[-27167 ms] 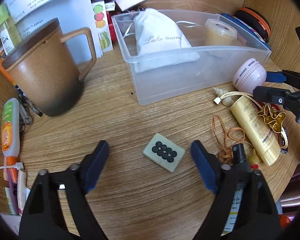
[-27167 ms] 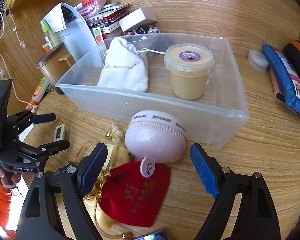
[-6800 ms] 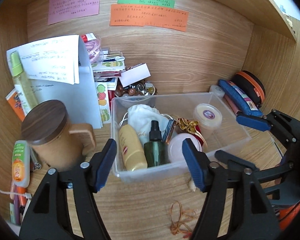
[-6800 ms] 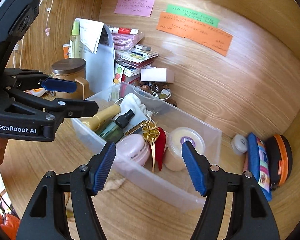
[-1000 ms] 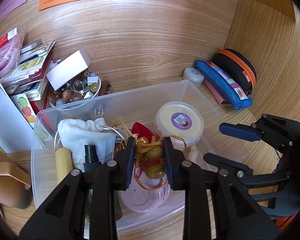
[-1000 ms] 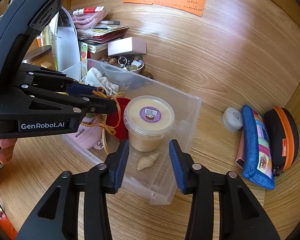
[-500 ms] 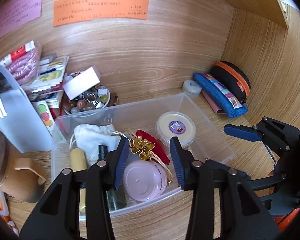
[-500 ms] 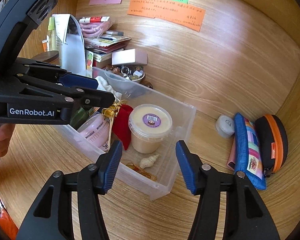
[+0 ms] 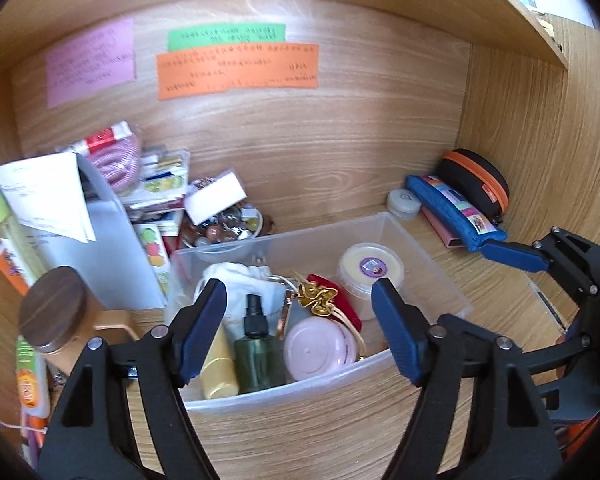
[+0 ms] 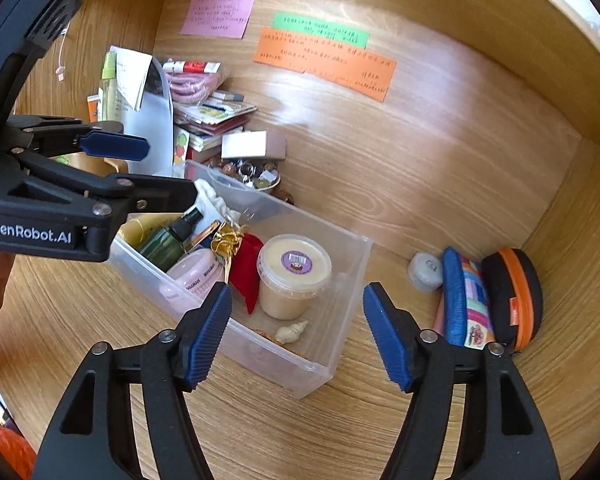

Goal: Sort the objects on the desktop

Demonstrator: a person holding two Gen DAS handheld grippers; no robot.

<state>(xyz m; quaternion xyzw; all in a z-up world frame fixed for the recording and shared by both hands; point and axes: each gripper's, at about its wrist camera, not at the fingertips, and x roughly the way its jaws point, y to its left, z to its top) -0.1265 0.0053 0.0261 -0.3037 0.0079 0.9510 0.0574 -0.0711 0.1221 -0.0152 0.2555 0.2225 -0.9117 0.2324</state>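
I saw the wooden table (image 9: 300, 432) carrying everything, with the clear bin (image 9: 428, 256) as my landmark near its middle. My left gripper (image 9: 300, 332) hung over the bin's near wall; its jaws had just been opening and stood released with nothing between them. My right gripper (image 10: 298, 334) hung over the bin's near corner, its jaws likewise just opened and empty. Behind the bin's left end stood a white folder (image 9: 100, 248), and left of the bin a brown mug (image 9: 56, 312). Inside the bin sat a white pouch (image 9: 240, 276), a cream tub (image 10: 294, 276), a pink jar (image 9: 320, 348), a green spray bottle (image 9: 260, 352), a red pouch (image 10: 248, 268) and a shell (image 10: 292, 332). A blue pencil case (image 10: 464, 296) lay right of the bin.
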